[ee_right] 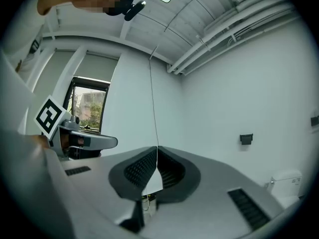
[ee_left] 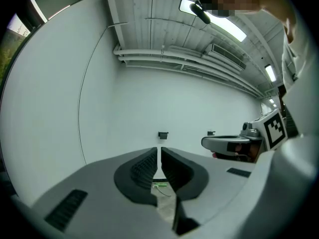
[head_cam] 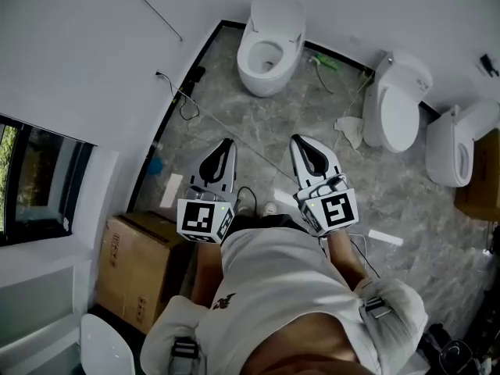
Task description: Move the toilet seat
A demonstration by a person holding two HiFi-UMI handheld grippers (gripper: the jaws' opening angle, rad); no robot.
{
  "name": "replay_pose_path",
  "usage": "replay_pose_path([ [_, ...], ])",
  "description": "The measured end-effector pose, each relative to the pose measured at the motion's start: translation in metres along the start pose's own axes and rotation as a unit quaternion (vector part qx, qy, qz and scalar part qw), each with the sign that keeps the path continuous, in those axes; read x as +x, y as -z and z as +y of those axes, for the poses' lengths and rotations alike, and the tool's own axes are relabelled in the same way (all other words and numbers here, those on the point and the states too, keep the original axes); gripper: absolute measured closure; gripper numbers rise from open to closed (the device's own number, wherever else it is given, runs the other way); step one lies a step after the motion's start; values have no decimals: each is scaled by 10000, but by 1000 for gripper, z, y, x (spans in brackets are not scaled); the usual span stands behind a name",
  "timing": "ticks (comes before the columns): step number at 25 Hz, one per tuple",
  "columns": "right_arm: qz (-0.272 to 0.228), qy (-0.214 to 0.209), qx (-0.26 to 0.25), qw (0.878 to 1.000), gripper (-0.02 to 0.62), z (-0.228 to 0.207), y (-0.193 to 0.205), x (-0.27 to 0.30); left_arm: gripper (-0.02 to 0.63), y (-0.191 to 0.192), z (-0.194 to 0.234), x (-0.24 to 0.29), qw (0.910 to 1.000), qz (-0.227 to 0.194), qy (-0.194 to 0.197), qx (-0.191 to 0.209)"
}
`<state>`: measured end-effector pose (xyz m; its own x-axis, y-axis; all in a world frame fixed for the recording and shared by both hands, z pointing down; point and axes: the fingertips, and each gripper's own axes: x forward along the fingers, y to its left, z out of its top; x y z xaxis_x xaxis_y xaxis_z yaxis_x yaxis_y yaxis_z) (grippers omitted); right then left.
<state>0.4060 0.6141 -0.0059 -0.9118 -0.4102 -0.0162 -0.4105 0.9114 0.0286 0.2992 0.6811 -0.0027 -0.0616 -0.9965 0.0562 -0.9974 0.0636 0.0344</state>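
Left tool (head_cam: 225, 148) and right tool (head_cam: 303, 145): jaws together, nothing held, level, side by side. Toilet seat (head_cam: 251, 59) lies straight ahead on the far toilet (head_cam: 273, 80), well apart. Its long axis runs away from the tools, and it looks lowered. Both tools are about equally near.

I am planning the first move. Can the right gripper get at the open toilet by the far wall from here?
Probably not yet: the right gripper is held near the body, jaws shut, well short of the open toilet. The floor between looks free.
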Motion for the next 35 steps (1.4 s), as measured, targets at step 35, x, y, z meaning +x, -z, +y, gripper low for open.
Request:
replay_pose_path([
  [35, 221, 430, -60, 9988, 574, -37, 18, 234, 565, 0, 188, 159, 9988, 59, 482, 9],
])
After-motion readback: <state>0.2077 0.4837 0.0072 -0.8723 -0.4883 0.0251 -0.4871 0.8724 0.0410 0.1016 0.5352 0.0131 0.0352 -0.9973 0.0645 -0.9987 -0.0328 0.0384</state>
